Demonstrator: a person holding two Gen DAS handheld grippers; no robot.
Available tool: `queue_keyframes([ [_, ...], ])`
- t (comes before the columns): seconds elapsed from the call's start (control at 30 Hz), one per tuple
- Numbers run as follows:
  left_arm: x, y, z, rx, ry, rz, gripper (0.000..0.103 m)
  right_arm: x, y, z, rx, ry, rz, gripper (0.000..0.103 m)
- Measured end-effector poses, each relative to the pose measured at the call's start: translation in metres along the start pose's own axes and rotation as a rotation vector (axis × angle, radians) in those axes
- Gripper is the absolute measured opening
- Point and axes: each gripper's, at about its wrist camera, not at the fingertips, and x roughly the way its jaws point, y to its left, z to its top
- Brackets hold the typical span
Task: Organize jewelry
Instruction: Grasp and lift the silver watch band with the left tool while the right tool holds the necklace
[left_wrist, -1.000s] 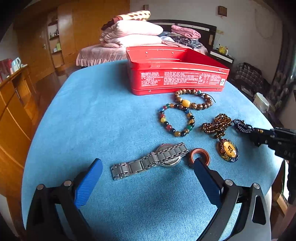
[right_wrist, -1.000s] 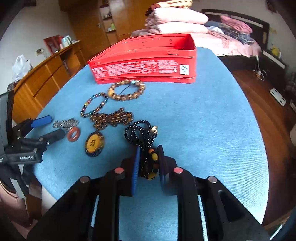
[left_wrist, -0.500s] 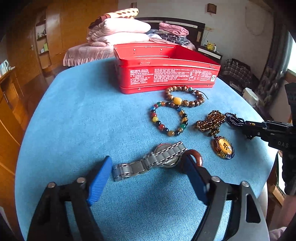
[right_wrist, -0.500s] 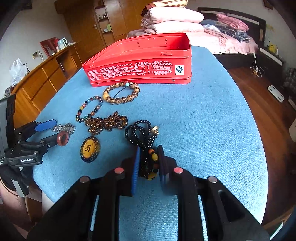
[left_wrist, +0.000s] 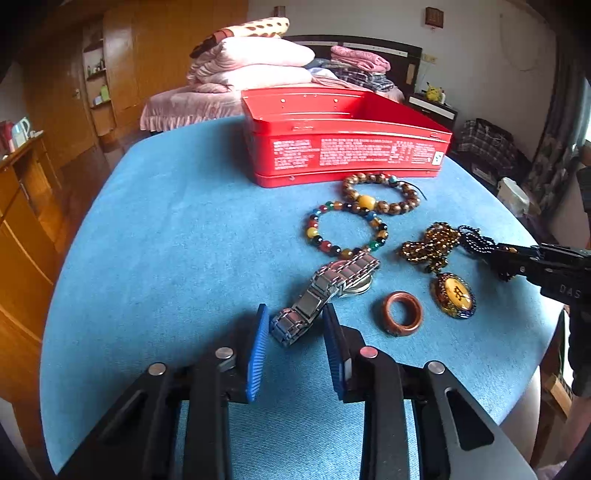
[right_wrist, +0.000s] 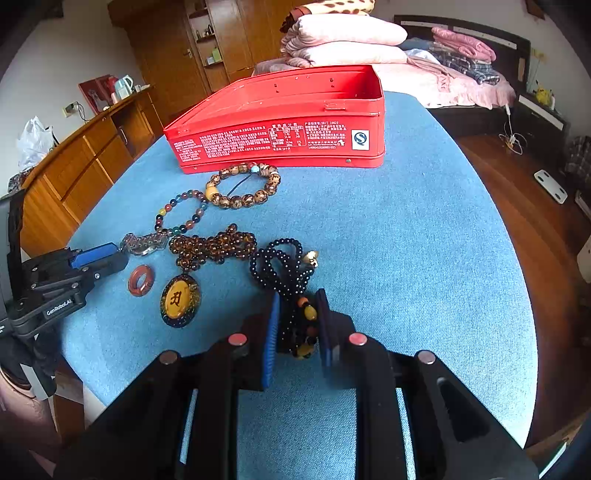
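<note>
Left hand-held gripper (left_wrist: 295, 332) has been narrowed around the watch (left_wrist: 327, 291) band on the bench (left_wrist: 166, 240), seemingly just pinched; right hand-held gripper (right_wrist: 297, 325) stays clamped on the black bead necklace (right_wrist: 284, 269). Both can now be carried to the red tin (left_wrist: 343, 147).

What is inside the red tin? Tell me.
Only the red tin's upper inner walls show in both wrist views, and they are bare. Its front wall hides the floor, so whether any jewelry lies inside cannot be seen.

Folded bedding (left_wrist: 255, 62) on bed, wooden cabinet (right_wrist: 85, 162).
</note>
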Motion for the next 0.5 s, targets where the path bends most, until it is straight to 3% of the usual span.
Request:
queue_keyframes([
  [0.07, 0.002, -0.002, 0.003, 0.016, 0.000, 0.011, 0.033, 0.000, 0.000, 0.000, 0.001, -0.001, -0.002, 0.020],
  [0.17, 0.004, -0.005, 0.007, 0.038, -0.007, 0.017, 0.062, 0.000, 0.002, 0.000, -0.001, -0.002, -0.005, 0.021],
  [0.2, 0.004, -0.006, 0.009, 0.042, -0.008, 0.005, 0.065, 0.000, 0.002, 0.000, -0.002, -0.002, -0.006, 0.021],
  [0.43, 0.019, -0.004, 0.020, 0.048, 0.014, -0.079, 0.062, 0.000, 0.000, 0.001, 0.004, -0.003, -0.001, 0.021],
  [0.5, 0.021, -0.004, 0.022, 0.044, 0.009, -0.103, 0.050, 0.000, 0.000, 0.001, 0.004, -0.003, 0.000, 0.021],
])
